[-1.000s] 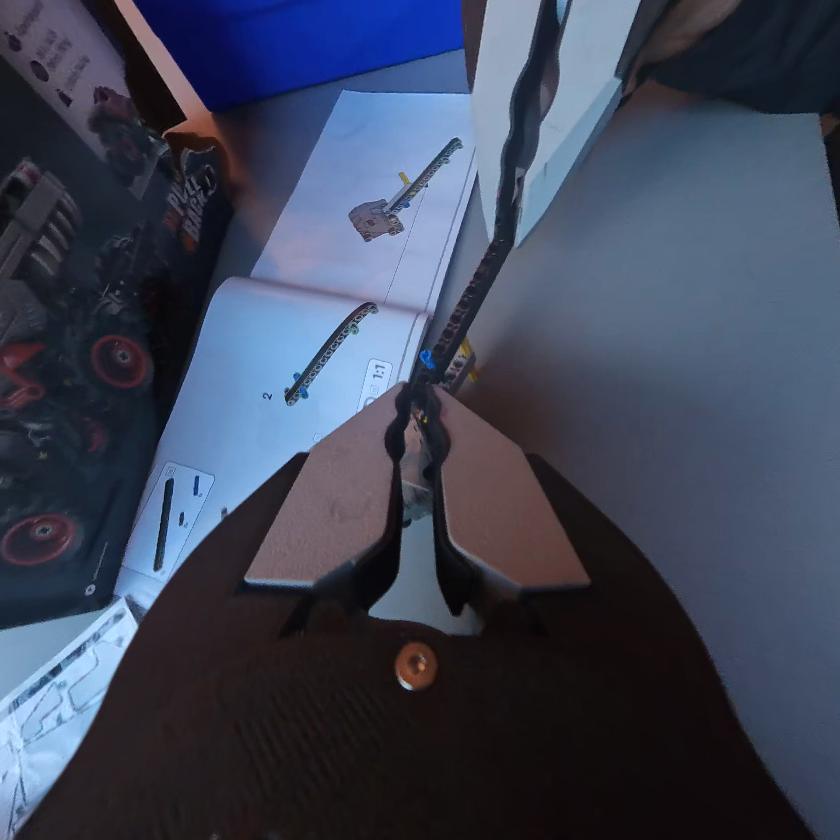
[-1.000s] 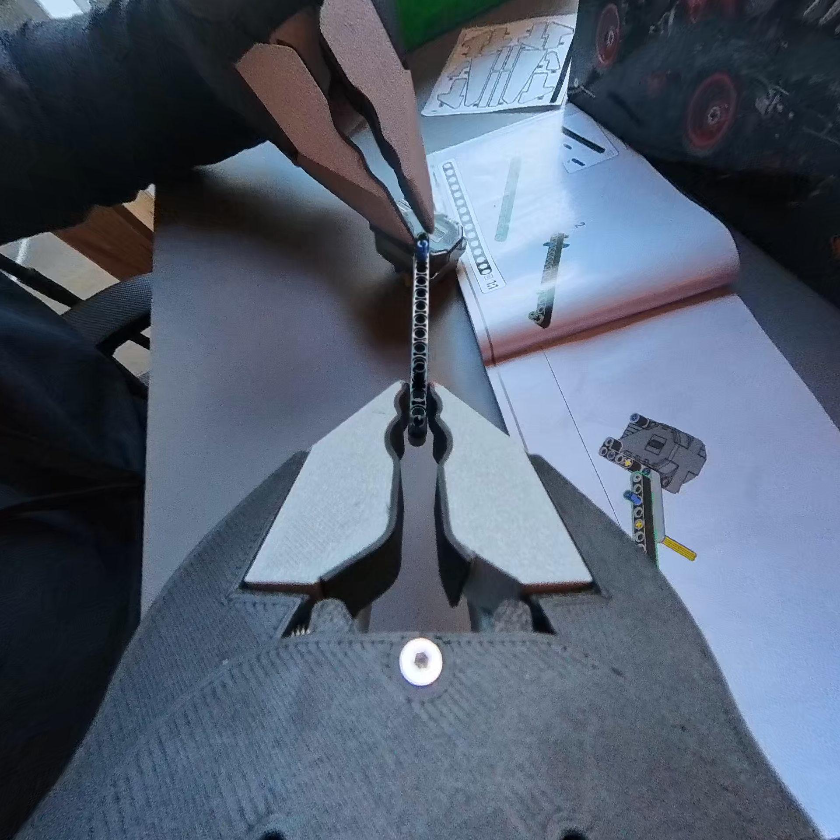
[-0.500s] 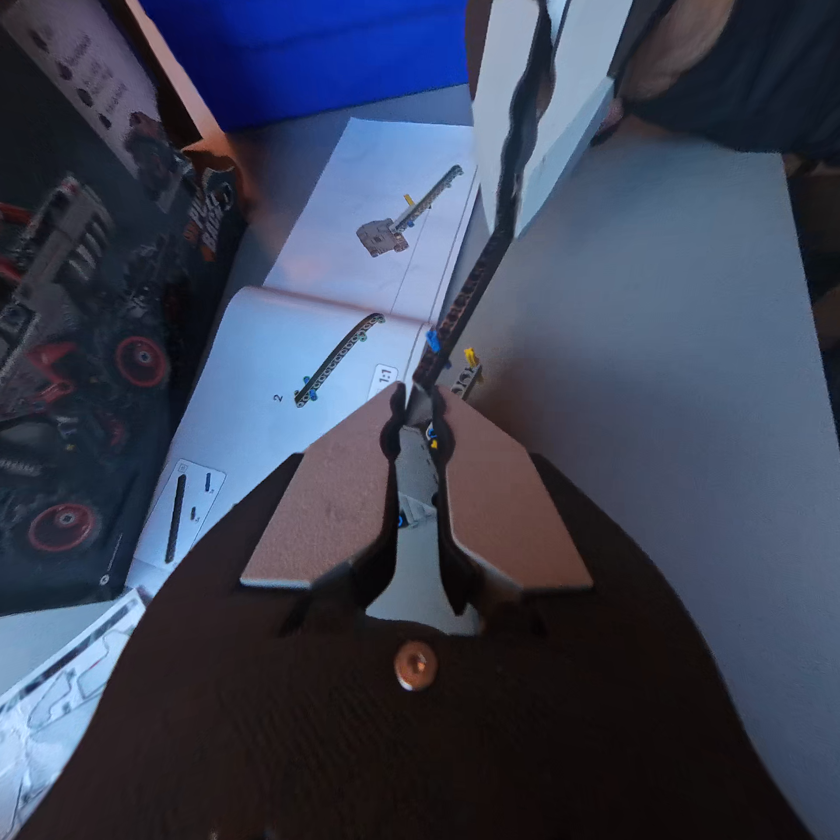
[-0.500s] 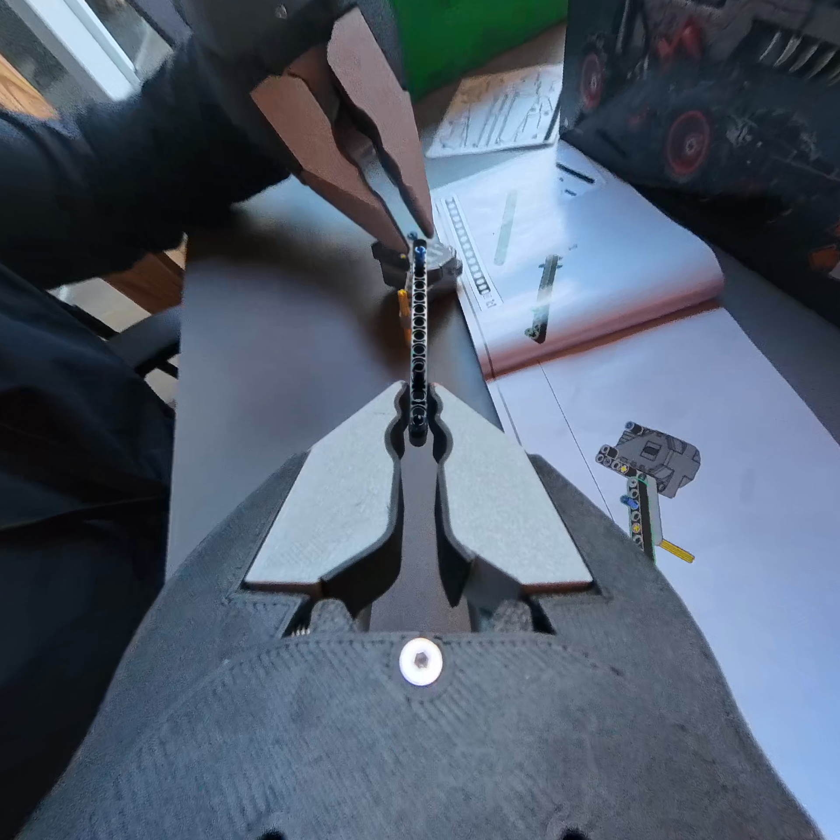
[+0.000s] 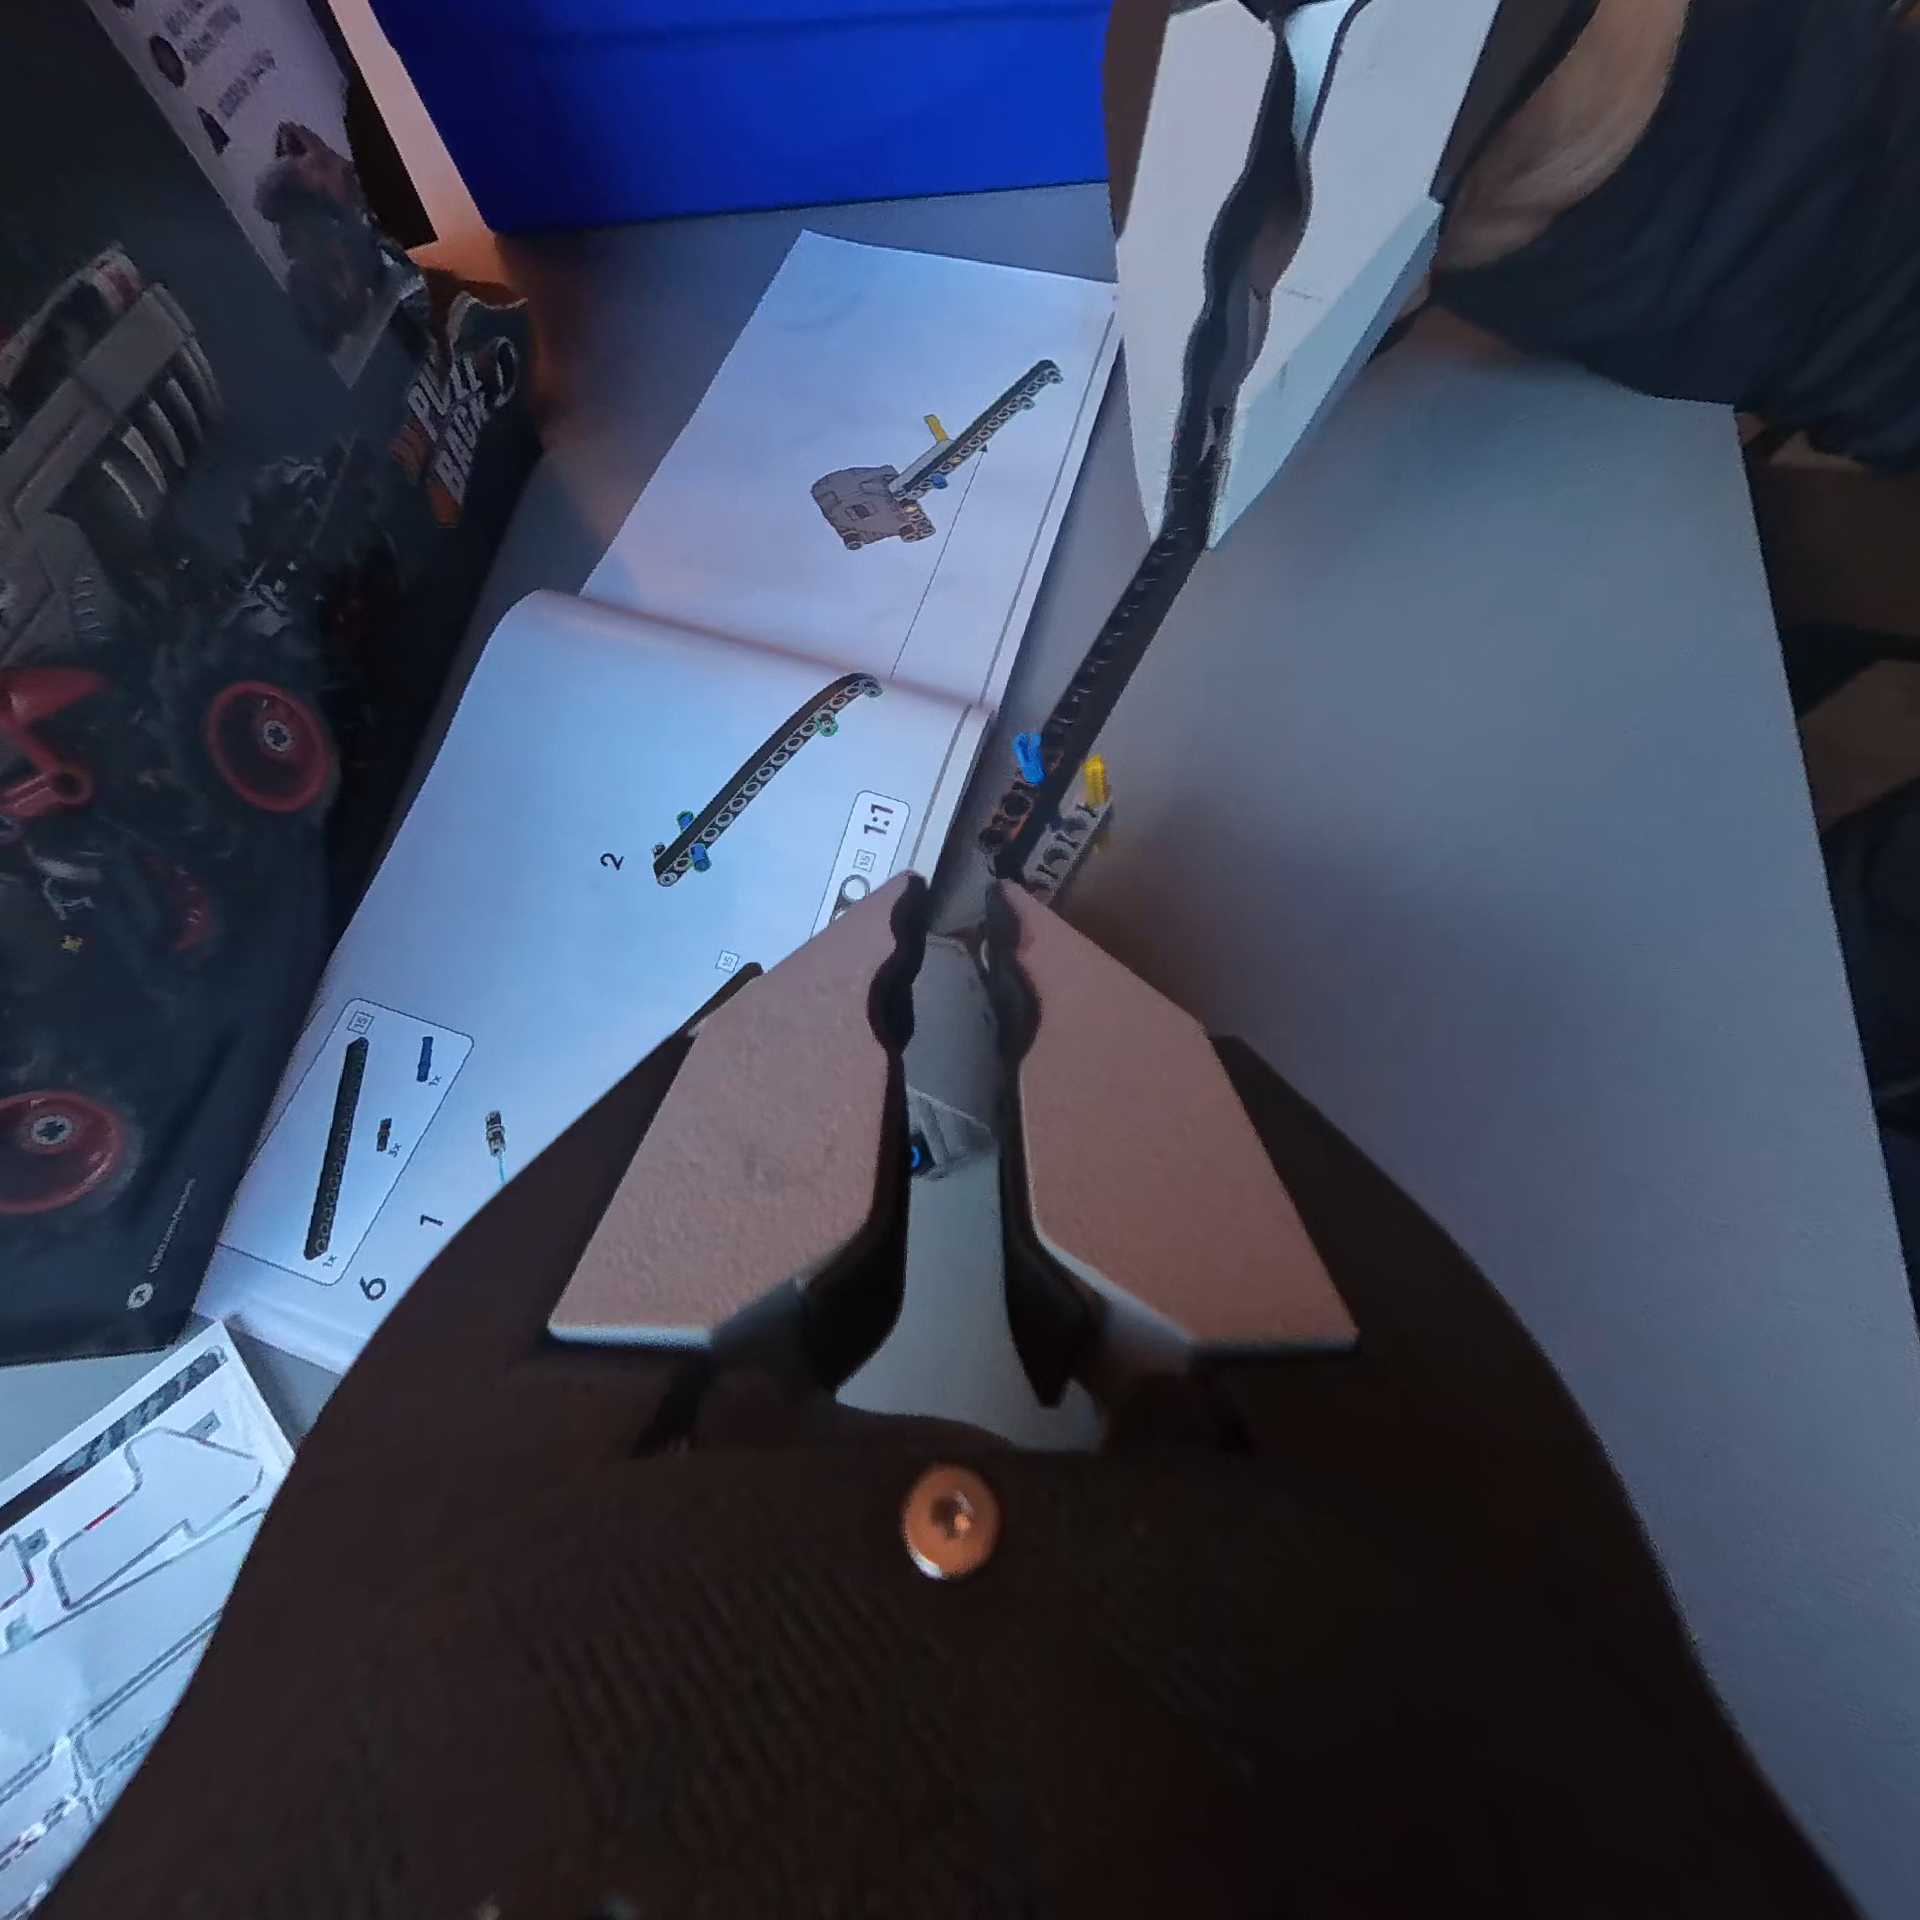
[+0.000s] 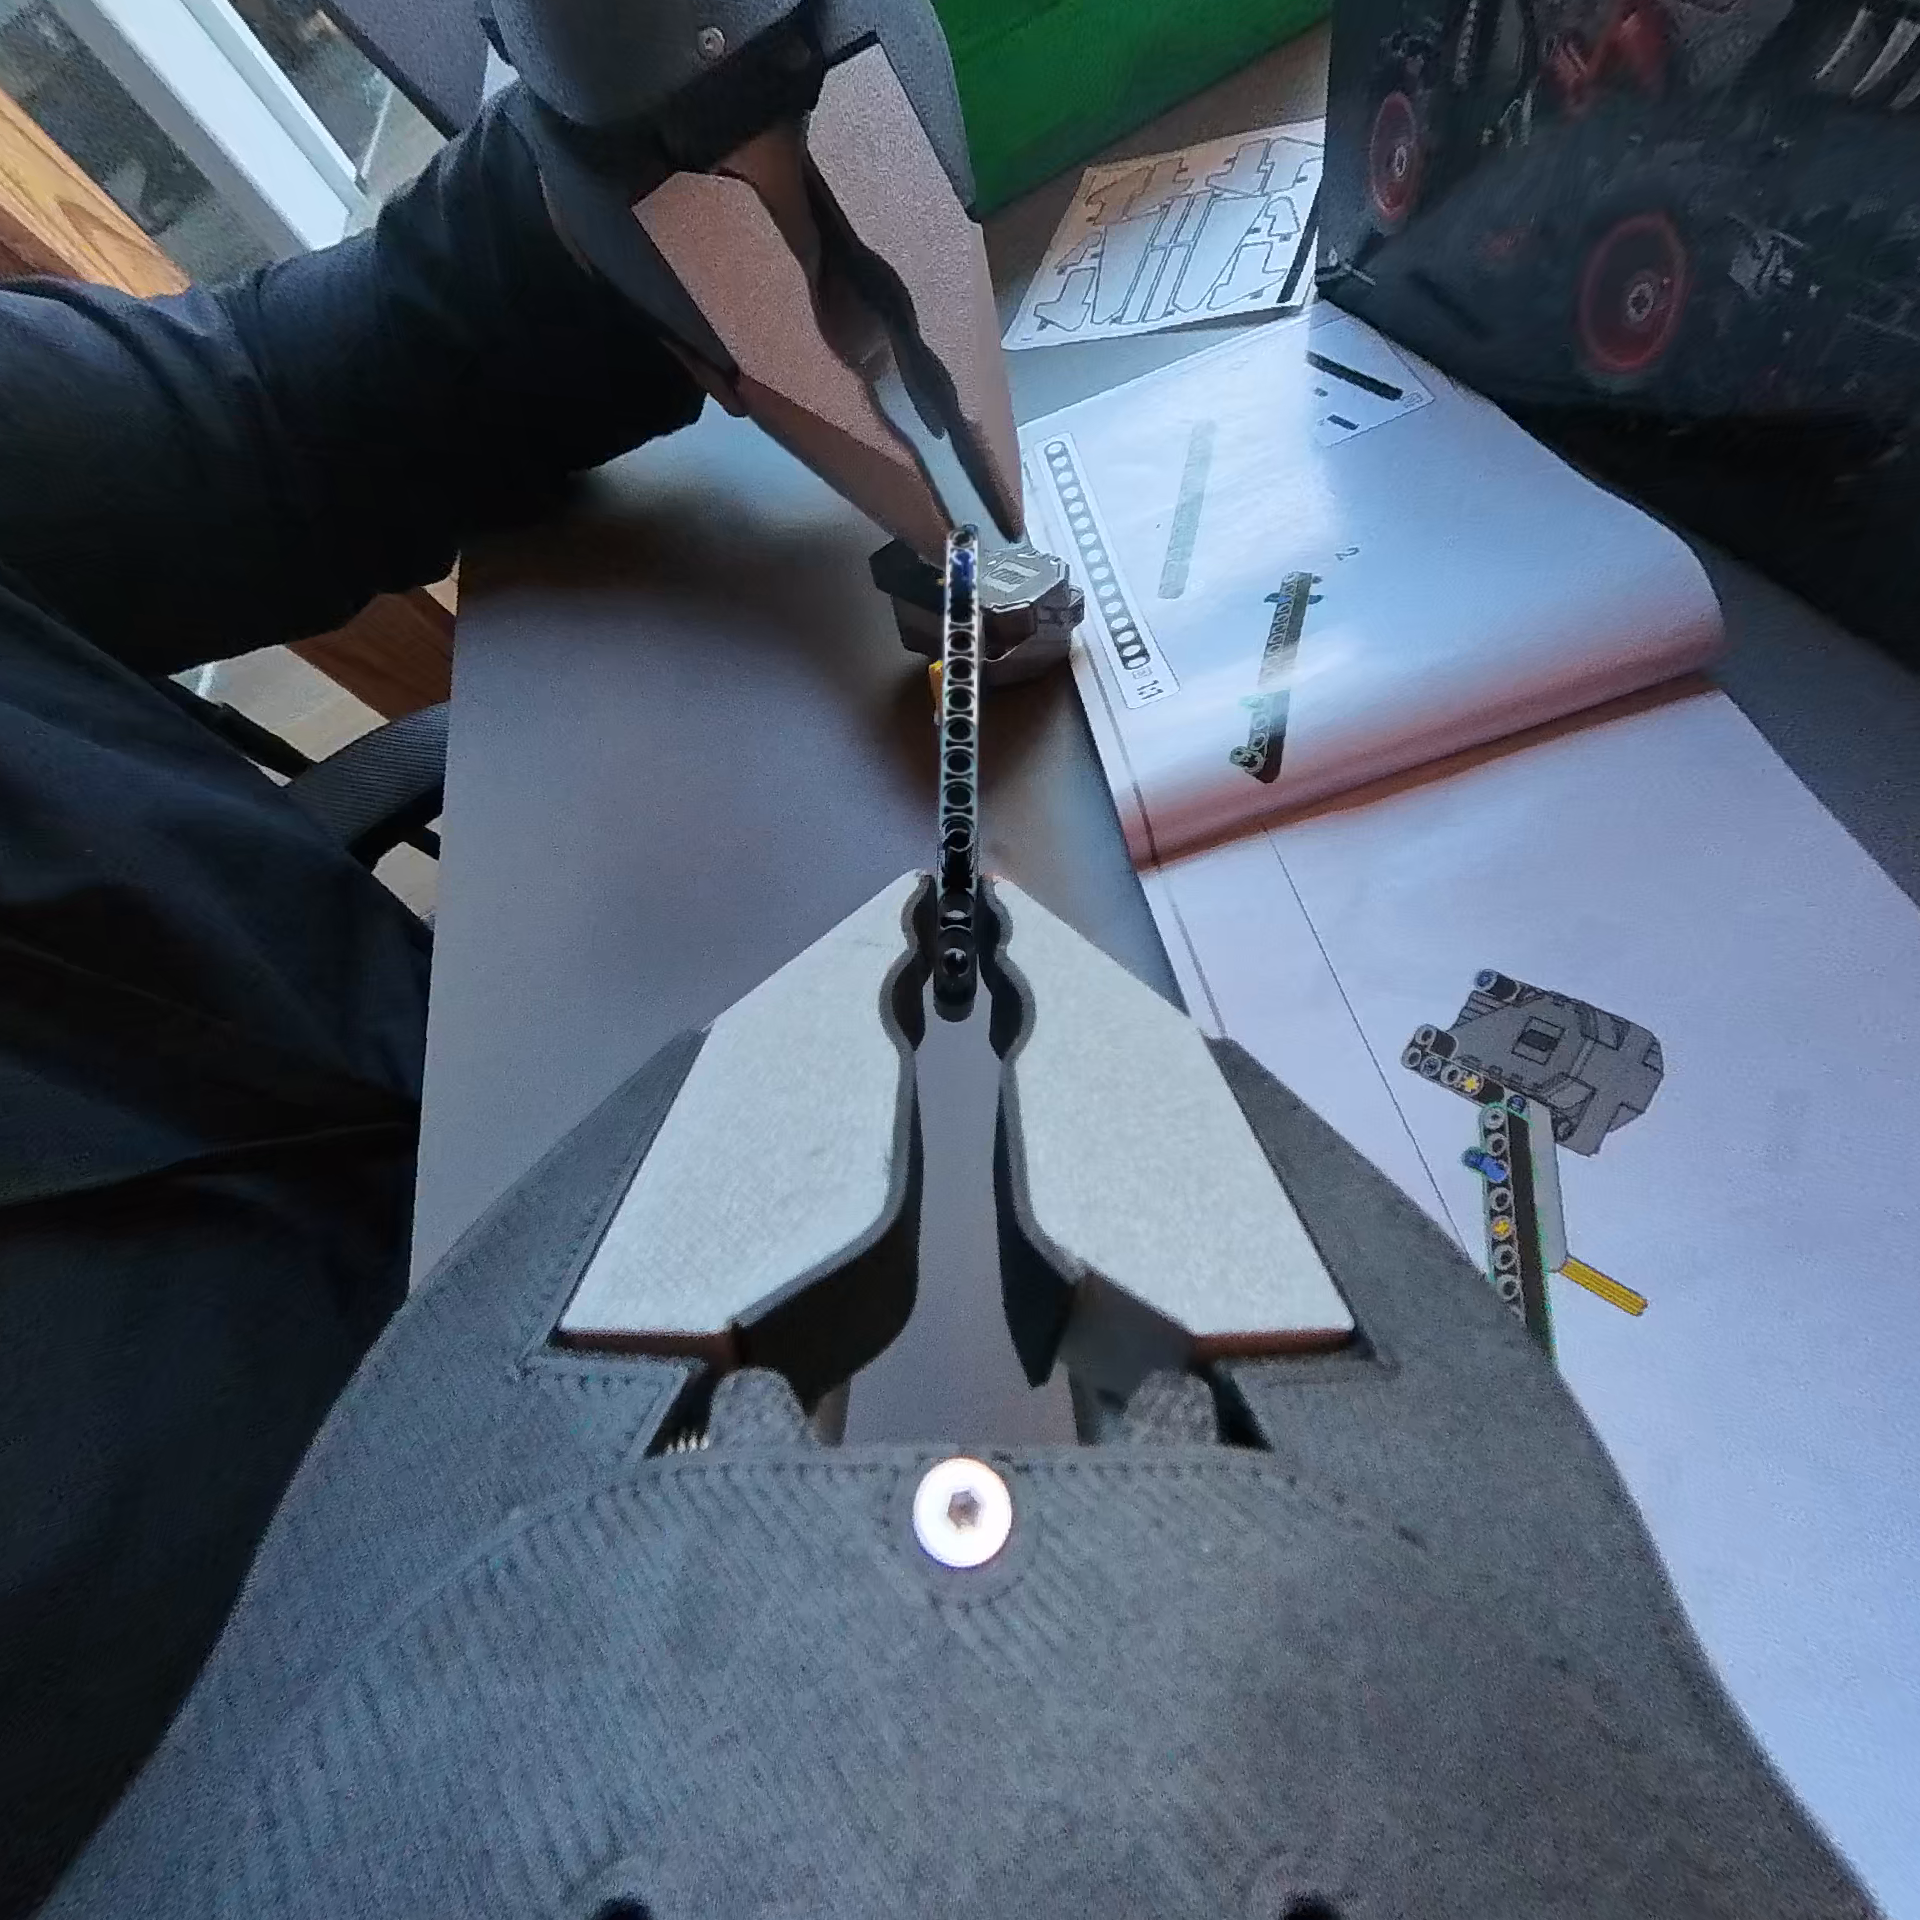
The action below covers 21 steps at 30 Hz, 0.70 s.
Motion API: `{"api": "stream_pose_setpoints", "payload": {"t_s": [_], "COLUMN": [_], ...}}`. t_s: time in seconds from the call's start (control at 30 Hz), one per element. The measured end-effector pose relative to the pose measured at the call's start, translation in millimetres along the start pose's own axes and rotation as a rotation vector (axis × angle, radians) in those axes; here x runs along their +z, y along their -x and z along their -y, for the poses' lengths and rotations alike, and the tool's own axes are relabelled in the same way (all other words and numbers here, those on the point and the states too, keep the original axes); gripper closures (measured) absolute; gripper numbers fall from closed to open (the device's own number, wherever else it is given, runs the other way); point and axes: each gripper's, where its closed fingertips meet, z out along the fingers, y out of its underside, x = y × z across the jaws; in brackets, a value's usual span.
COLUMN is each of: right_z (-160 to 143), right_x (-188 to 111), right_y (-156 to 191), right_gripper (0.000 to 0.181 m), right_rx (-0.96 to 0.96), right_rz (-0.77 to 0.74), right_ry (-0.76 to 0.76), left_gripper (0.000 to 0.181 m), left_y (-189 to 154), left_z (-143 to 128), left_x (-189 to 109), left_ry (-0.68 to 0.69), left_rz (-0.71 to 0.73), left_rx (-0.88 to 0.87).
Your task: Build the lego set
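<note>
My right gripper point(image 6: 956, 914) is shut on the near end of a long black holed beam point(image 6: 961, 707). The beam's far end sits against a grey motor block point(image 6: 1023, 597) on the dark table. In the left wrist view the beam point(image 5: 1117, 644) shows a blue pin point(image 5: 1027, 753) and a yellow pin point(image 5: 1091, 774) near the block point(image 5: 1060, 857). My left gripper point(image 5: 956, 899) hovers just above the block with its jaws a little apart, gripping nothing. It shows from the front in the right wrist view point(image 6: 982, 525). The right gripper's pale fingers point(image 5: 1164, 312) come in from the top.
An open instruction booklet point(image 5: 727, 727) lies beside the block and also shows in the right wrist view point(image 6: 1403, 623). The dark set box point(image 5: 156, 727) stands behind it. A sticker sheet point(image 6: 1174, 249), a blue bin point(image 5: 727, 94) and a dark sleeve point(image 6: 260, 416) are also in view. My right fingertips sit around 10 centimetres from my left ones.
My left gripper's jaws have parted and it has drawn back from the grey block. The right gripper keeps its hold on the beam, whose far end stays at the block.
</note>
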Motion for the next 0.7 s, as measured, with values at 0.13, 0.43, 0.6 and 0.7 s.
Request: {"api": "stream_pose_setpoints", "payload": {"t_s": [0.13,0.43,0.6,0.7], "right_z": [-2.2,-7.3,-15.0,-15.9], "right_x": [2.7,3.5,4.7,6.1], "right_y": [1.3,-0.3,-0.9,-0.1], "right_gripper": [0.176,0.176,0.176,0.175], "right_rx": [-0.005,-0.023,-0.043,-0.056], "right_rz": [0.003,-0.016,-0.028,-0.031], "right_ry": [0.014,0.046,0.095,0.102], "left_gripper": [0.170,0.175,0.175,0.176], "left_y": [-6.1,-9.1,-9.2,-7.7], "left_z": [3.4,-1.8,-3.9,-4.9], "left_x": [-0.6,6.5,11.5,12.7], "left_ry": [-0.016,0.010,0.018,0.022], "left_rz": [-0.038,-0.041,-0.049,-0.044], "left_rx": [-0.010,0.024,0.013,0.007]}}
